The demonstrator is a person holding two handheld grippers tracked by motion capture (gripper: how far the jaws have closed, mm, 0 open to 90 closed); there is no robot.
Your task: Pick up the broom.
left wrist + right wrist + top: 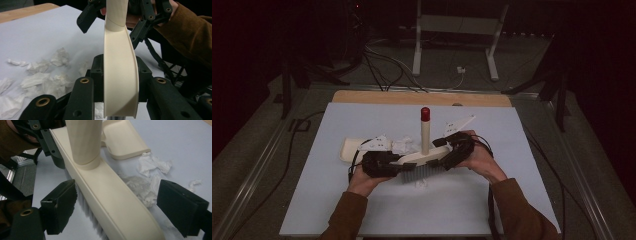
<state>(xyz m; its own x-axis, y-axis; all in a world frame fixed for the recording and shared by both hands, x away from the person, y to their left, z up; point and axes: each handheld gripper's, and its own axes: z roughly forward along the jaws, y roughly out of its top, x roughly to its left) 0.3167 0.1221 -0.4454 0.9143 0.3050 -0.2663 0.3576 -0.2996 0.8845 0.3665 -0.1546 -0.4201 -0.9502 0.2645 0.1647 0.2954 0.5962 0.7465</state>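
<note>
Brush [422, 159], cream with grey bristles and an upright handle capped in red, stands on its bristles near the middle of the white table [362, 210], a little toward the near edge. Left gripper [398, 164] is clamped tight on one end of the brush head; in the left gripper view the cream head [121, 75] rises straight between its closed jaws. Right gripper [446, 150] straddles the other end: in the right gripper view its pads [62, 202] stand clear on either side of the head [110, 195], partly open and not pressing. Crumpled tissue scraps [404, 145] lie just behind the brush, with one more scrap [419, 185] in front. Cream dustpan [349, 149] lies flat toward the left edge; whether anything is in it I cannot tell.
</note>
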